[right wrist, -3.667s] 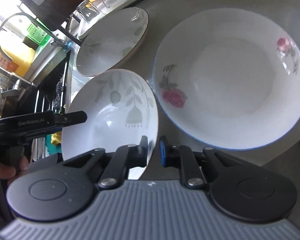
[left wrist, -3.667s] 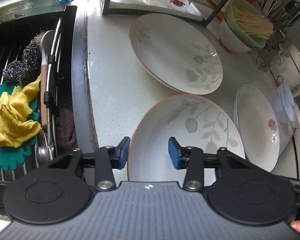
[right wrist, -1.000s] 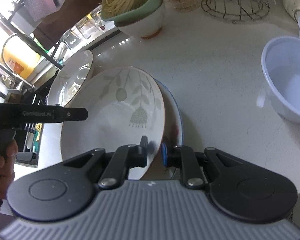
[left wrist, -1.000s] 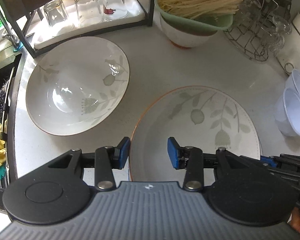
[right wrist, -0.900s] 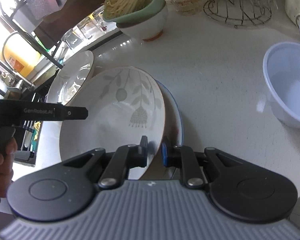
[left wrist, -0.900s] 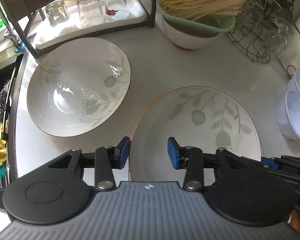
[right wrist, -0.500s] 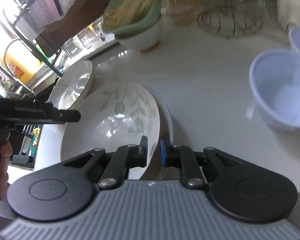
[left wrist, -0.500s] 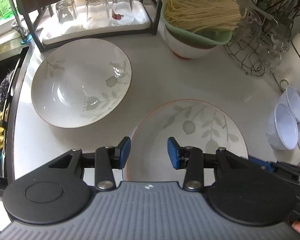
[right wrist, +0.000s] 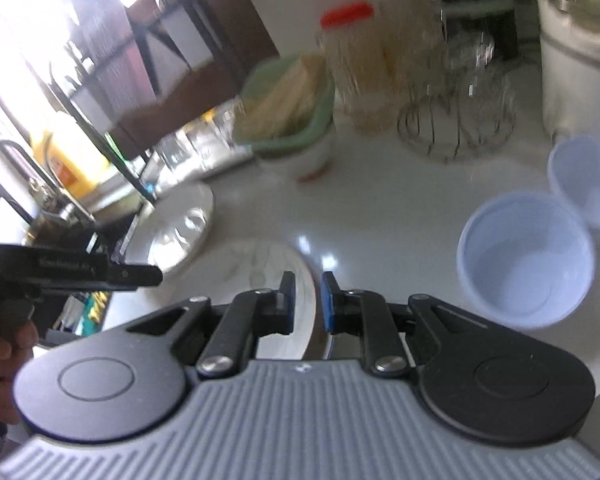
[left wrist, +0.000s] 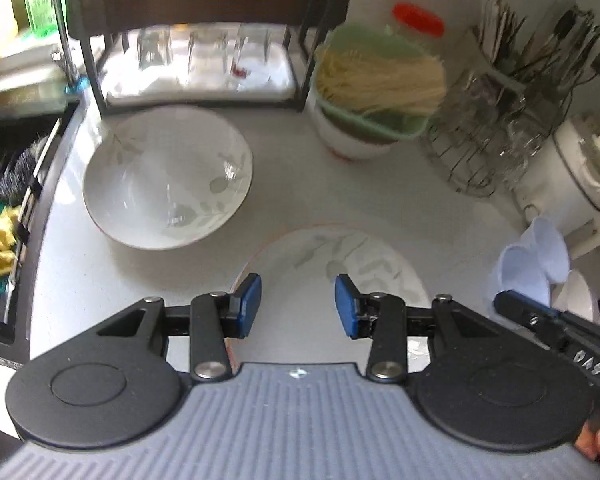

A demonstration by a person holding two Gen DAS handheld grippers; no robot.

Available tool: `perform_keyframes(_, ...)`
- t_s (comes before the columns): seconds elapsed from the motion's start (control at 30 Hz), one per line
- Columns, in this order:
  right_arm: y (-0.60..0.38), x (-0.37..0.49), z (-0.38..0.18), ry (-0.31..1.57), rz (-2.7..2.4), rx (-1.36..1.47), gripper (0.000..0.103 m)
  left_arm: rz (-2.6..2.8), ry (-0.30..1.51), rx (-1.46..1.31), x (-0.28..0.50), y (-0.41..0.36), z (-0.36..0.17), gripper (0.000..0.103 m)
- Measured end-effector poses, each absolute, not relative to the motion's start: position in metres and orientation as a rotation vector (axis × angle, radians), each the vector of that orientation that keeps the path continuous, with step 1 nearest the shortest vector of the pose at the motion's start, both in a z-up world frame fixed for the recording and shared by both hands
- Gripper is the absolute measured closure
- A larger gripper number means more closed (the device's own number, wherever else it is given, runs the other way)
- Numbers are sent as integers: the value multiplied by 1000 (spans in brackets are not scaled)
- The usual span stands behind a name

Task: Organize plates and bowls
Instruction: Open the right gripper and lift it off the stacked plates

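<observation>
A white plate with grey leaf prints (left wrist: pixel 340 256) lies flat on the counter, on top of another plate whose blue rim (right wrist: pixel 325 346) just shows. My left gripper (left wrist: pixel 296 306) hangs open above the leaf plate's near-left rim without touching it. My right gripper (right wrist: pixel 307 300) is shut to a narrow slit. The leaf plate (right wrist: pixel 256 276) lies lower down, and its right rim shows through that slit. A matching leaf bowl (left wrist: pixel 164 176) sits to the left by the sink. The pictures are blurred by motion.
Two lilac plastic bowls (right wrist: pixel 528 260) stand at the right. A green basket of noodles (left wrist: pixel 380 80) sits on a white bowl at the back, beside a wire rack of glasses (left wrist: pixel 492 140). A dark shelf with tumblers (left wrist: pixel 204 60) is behind. The sink (left wrist: pixel 4 184) is at the left.
Earlier the right gripper carried the leaf plate onto the rose plate. Over the last second both grippers rose and drew back; the plate stayed down and looks smaller.
</observation>
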State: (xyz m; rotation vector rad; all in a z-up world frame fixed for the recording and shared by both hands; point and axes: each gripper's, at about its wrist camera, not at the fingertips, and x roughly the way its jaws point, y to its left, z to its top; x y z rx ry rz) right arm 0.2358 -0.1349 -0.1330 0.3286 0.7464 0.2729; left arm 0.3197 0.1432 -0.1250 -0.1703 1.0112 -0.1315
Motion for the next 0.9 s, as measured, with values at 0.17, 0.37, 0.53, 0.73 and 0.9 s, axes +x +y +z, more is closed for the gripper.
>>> perform_keyframes(0.17,-147,221,-96,664,294,285,86,-140,938,-208,302,134,-96,57)
perform_keyframes(0.37,-151,196,-63,582,311,231,86,-146,873,-204,275,118,-71,57)
perform_keyframes(0.53,-153,175,-47,532,318,213,86,-153,833,-200,250,111,-55,57)
perform_keyframes(0.73,-157,148,-34,490,319,208,86,-165,824,-215,230,104,-50,57)
perform_keyframes(0.9,-158,130,-28,479,325,208,86,-194,803,-179,209,92,-46,57)
